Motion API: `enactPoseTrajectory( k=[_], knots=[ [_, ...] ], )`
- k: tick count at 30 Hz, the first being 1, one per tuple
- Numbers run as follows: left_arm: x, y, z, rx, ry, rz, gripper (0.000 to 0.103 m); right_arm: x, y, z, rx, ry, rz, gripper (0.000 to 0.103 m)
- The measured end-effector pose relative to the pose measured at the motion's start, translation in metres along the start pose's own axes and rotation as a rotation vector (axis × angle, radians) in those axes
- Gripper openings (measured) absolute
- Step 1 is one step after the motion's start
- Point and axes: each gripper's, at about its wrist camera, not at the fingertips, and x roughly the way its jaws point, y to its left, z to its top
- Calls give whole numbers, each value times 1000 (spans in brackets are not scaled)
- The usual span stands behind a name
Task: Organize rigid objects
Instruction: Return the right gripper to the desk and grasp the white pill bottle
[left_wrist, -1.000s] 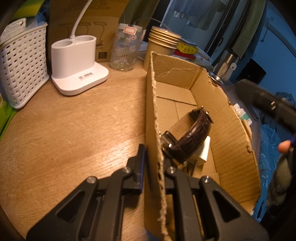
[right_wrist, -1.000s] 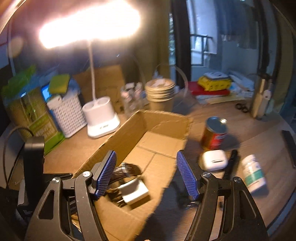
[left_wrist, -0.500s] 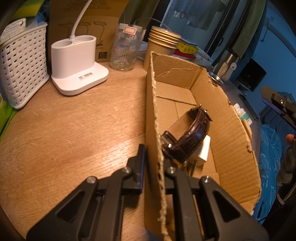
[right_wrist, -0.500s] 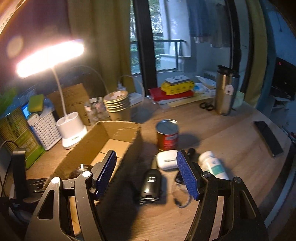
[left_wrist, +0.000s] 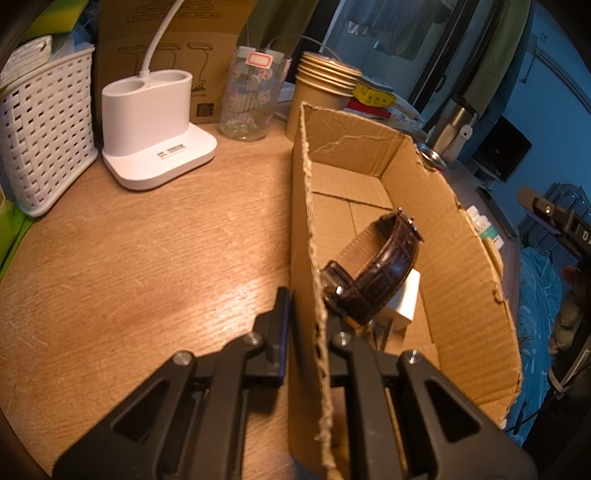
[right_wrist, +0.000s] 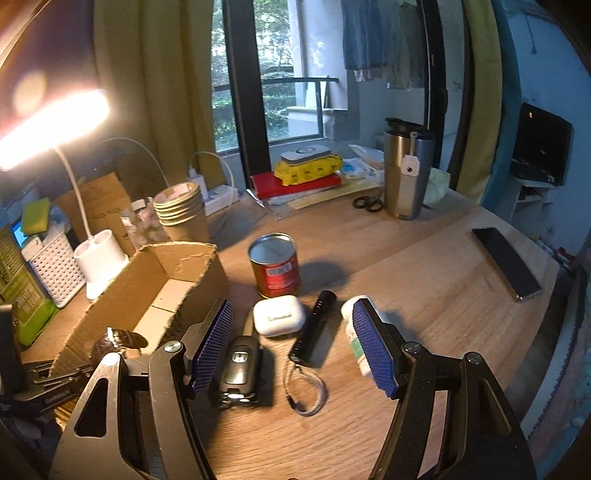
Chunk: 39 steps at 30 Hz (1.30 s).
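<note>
Sorting partly done: watch (left_wrist: 373, 273) and charger (left_wrist: 404, 301) lie boxed; left gripper (left_wrist: 306, 321) pinches the box (left_wrist: 454, 258) wall; right gripper (right_wrist: 295, 345), spread and empty, hangs over the key fob (right_wrist: 238, 365), torch (right_wrist: 312, 326), earbud case (right_wrist: 279, 315) mid-table.

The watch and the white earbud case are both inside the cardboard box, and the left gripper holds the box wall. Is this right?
Not quite. The watch is inside the box, whose wall the left gripper holds, but the right wrist view shows the earbud case outside it, on the table near the red can.
</note>
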Motion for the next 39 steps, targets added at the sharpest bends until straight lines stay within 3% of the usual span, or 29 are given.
enactPoseTrajectory(
  k=[14, 39],
  knots=[
    [0, 0, 0, -1, 0, 0, 9, 22, -28, -12, 12, 51, -105, 71],
    [0, 0, 0, -1, 1, 0, 9, 70, -54, -33, 36, 132, -184, 71]
  ],
)
